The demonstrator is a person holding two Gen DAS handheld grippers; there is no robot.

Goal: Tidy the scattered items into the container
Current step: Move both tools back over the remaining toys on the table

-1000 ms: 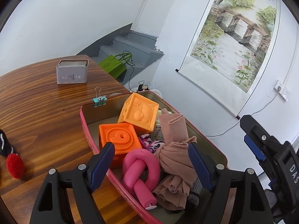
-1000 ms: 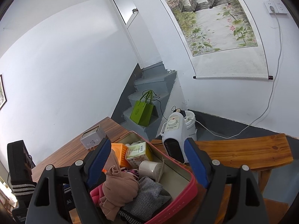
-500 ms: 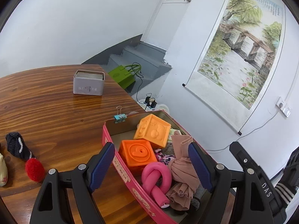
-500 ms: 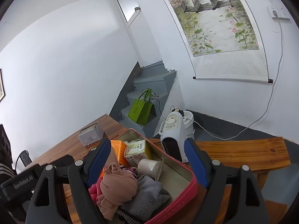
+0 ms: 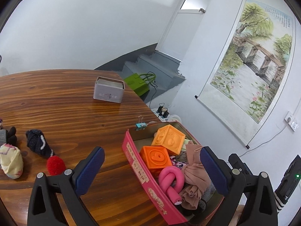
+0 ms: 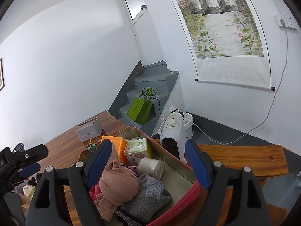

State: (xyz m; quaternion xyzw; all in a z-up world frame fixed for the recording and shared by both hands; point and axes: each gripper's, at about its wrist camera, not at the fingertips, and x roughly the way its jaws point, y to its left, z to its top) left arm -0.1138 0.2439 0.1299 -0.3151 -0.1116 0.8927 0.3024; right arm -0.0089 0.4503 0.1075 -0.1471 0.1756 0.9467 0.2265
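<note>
Since a second ago the left gripper [image 5: 152, 167] has drawn back from over the pink tin [image 5: 143, 173], so more of the wooden table [image 5: 56, 98] now shows, and its jaws, narrower then, are opening to their widest with nothing pressed between them. That tin stands at the table's corner, its near wall running across the gap between the left fingers; the pink knotted toy [image 5: 170, 179] and the lower orange block [image 5: 156, 157] lie inside it, framed by those fingers but untouched, with a second orange block [image 5: 169, 139] behind and a beige cloth bundle [image 5: 193, 173] against the right finger's side. From the right gripper [image 6: 148, 162], whose jaws stand partly apart and grip nothing, the same bundle sits low between the fingers, beside a grey knit piece [image 6: 148, 194], a white roll [image 6: 150, 164] and a green carton [image 6: 138, 147]. Left on the table, well apart from the tin, are a red pompom [image 5: 55, 164], a dark sock [image 5: 37, 145] and a cream cloth [image 5: 11, 162]; farther back stands a grey tin [image 5: 109, 92], and a binder clip [image 5: 140, 125] lies by the container's far corner
</note>
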